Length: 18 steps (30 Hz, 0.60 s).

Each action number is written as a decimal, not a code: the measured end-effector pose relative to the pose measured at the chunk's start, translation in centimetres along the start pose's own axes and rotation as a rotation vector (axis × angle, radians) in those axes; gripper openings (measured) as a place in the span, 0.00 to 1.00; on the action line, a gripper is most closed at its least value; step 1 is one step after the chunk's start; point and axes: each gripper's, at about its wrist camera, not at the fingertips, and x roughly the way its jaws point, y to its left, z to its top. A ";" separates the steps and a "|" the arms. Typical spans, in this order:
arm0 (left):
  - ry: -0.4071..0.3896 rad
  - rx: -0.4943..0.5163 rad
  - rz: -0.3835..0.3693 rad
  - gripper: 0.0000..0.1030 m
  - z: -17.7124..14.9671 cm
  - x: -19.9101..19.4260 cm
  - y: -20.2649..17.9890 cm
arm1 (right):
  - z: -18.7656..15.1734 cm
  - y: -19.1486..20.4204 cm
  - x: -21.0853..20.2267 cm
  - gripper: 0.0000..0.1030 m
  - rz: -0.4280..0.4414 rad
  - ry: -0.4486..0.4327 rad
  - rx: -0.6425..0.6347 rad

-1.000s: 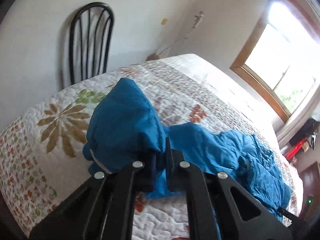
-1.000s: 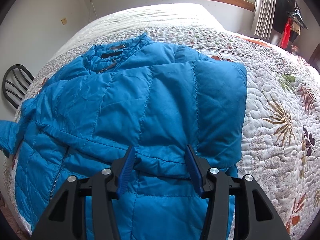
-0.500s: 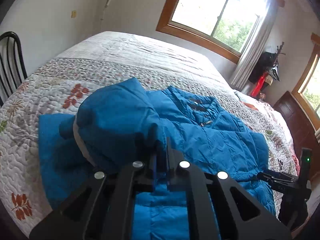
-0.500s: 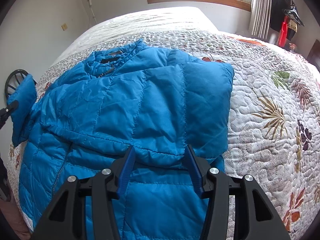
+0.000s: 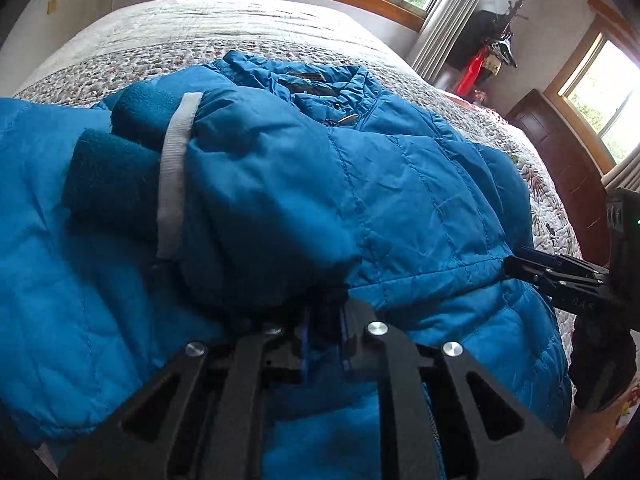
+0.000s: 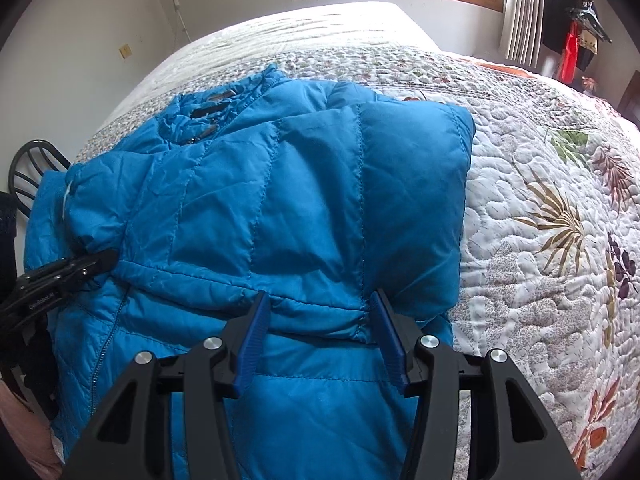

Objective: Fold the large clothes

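Blue puffer jacket lay on the quilted bed, left tongs just starting to open with its sleeve cuff still between them, right tongs half-wide, gripping nothing.

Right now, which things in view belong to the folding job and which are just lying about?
Job: blue jacket; its sleeve, between the opening jaws of the left hand-held gripper; right hand-held gripper; bed.

Lying about: chair, curtain, hanging clothes.
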 end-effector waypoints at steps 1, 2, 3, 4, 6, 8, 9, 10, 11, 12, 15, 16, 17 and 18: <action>0.005 0.001 0.008 0.11 -0.1 -0.2 -0.1 | 0.0 0.0 0.0 0.51 0.001 -0.001 0.000; 0.009 0.001 0.020 0.12 -0.3 -0.7 -0.2 | 0.0 0.0 0.0 0.51 0.001 -0.002 -0.001; 0.010 0.004 0.045 0.16 -0.4 -1.4 -0.4 | 0.0 0.0 0.0 0.51 0.002 -0.003 -0.001; 0.009 0.013 0.086 0.23 -0.7 -2.2 -0.6 | 0.0 0.0 0.0 0.51 0.003 -0.004 0.000; -0.054 0.032 0.144 0.40 -1.1 -4.9 -1.0 | 0.1 0.1 -0.1 0.52 0.001 -0.005 -0.003; -0.137 0.050 0.243 0.61 -1.4 -7.5 -1.1 | 0.1 0.3 -0.3 0.52 -0.006 -0.009 -0.006; -0.178 0.057 0.278 0.63 -1.5 -8.6 -0.9 | 0.1 0.4 -0.4 0.52 -0.012 -0.010 -0.008; -0.207 0.062 0.294 0.64 -1.5 -9.6 -0.7 | 0.1 0.5 -0.5 0.52 -0.016 -0.011 -0.007; -0.223 0.060 0.303 0.64 -1.3 -10.3 -0.1 | 0.1 0.6 -0.7 0.52 -0.020 -0.013 -0.002; -0.230 0.050 0.317 0.64 -1.1 -10.7 0.6 | 0.2 0.9 -1.0 0.54 -0.020 -0.016 0.000; -0.230 0.022 0.376 0.64 0.0 -10.9 3.0 | 0.9 2.3 -2.0 0.54 0.029 -0.017 -0.019; -0.231 0.008 0.397 0.64 0.4 -10.7 3.8 | 1.2 3.1 -2.3 0.54 0.048 -0.012 -0.030; -0.219 -0.007 0.407 0.64 0.7 -10.2 4.8 | 1.5 4.0 -2.5 0.54 0.063 -0.007 -0.045; -0.201 -0.027 0.401 0.64 0.9 -9.7 5.7 | 1.9 4.9 -2.6 0.54 0.083 0.001 -0.058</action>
